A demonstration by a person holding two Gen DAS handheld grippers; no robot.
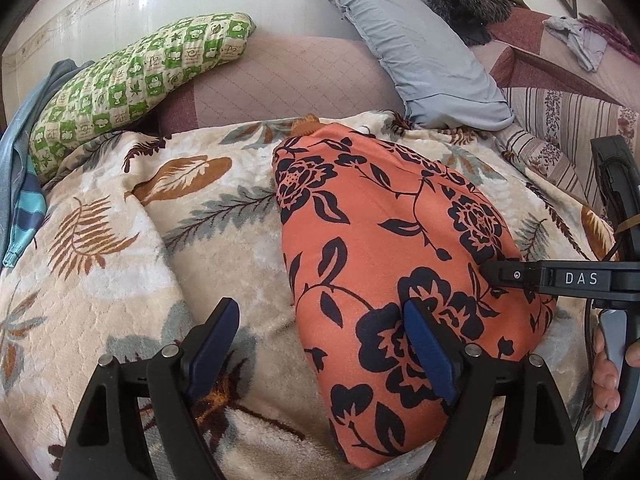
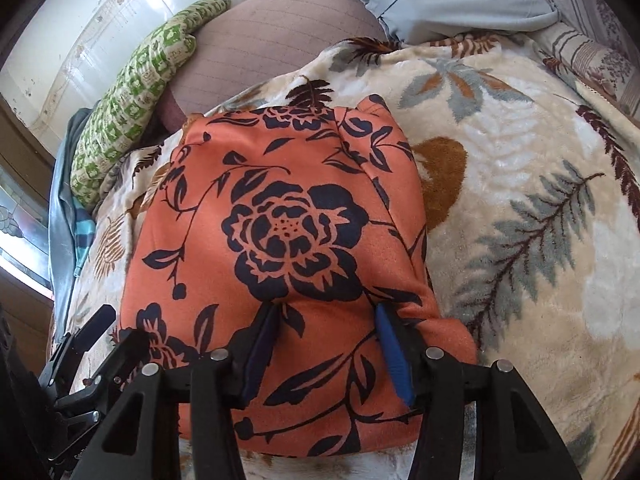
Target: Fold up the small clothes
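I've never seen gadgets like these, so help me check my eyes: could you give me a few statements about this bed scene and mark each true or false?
1. The orange floral garment lies on a leaf-patterned blanket. True.
2. The left gripper is clamped shut. False: its jaws stand wide open.
3. A green checked pillow lies near the wall. True.
4. The grey pillow rests on top of the garment. False: it lies beyond it.
5. The right gripper hovers over bare blanket. False: over the garment.

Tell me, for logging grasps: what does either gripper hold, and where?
Nothing is clearly held. Both grippers' jaws stand open over the folded orange floral garment on the blanket.
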